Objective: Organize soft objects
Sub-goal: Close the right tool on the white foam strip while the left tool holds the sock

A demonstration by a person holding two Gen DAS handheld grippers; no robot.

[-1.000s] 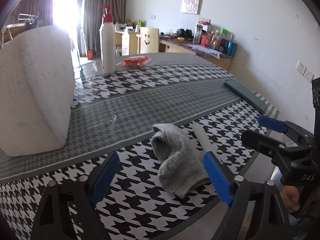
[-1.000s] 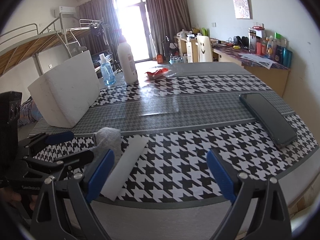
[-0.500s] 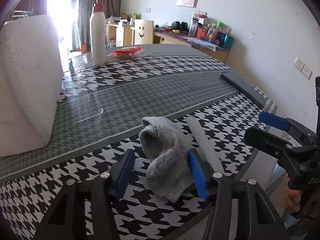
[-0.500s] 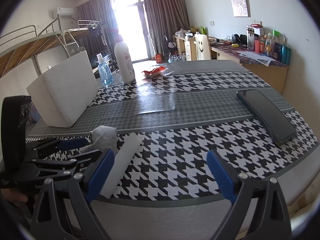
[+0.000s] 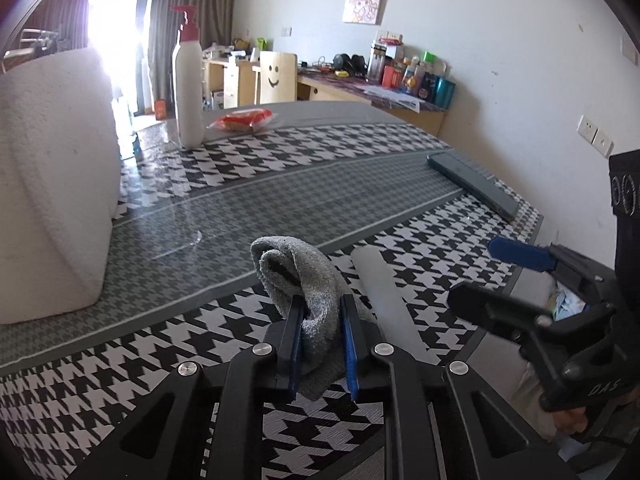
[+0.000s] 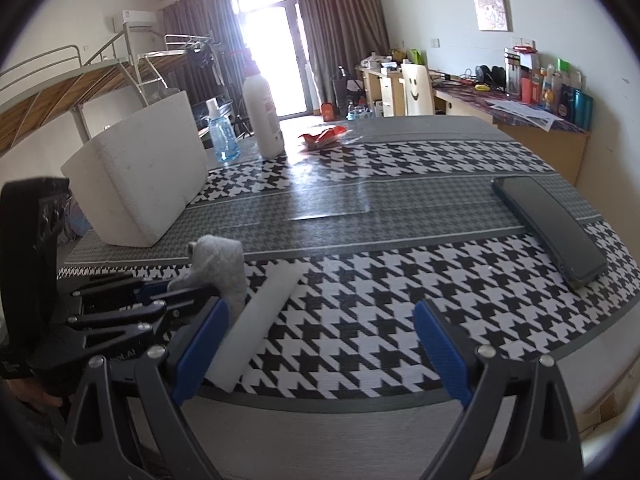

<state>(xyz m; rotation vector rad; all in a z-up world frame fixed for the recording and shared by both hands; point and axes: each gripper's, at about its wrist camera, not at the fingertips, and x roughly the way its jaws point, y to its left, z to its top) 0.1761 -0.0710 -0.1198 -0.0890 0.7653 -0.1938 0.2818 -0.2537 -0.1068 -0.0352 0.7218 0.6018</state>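
Note:
A crumpled grey sock [image 5: 304, 268] stands bunched up on the houndstooth table [image 5: 360, 184]. My left gripper [image 5: 320, 300] has its blue pads pressed on the sock's lower part, and its jaws are closing. Just right of the sock lies a white foam strip [image 5: 384, 300]. In the right wrist view the sock [image 6: 220, 256] sits against the left gripper [image 6: 160, 296], with the strip [image 6: 256, 328] beside it. My right gripper [image 6: 320, 308] is open over the table's front edge with nothing between its fingers. It also shows at the right of the left wrist view as the right gripper [image 5: 476, 272].
A large white foam block [image 5: 52, 184] stands at the left. At the back are a pump bottle [image 5: 188, 80], a red packet [image 5: 244, 120] and a blue spray bottle [image 6: 220, 132]. A dark flat phone-like slab [image 6: 548, 224] lies at the right edge.
The left gripper's jaws went from wide open around the sock to pressed on it, squeezing it upright. The right gripper stayed open and still.

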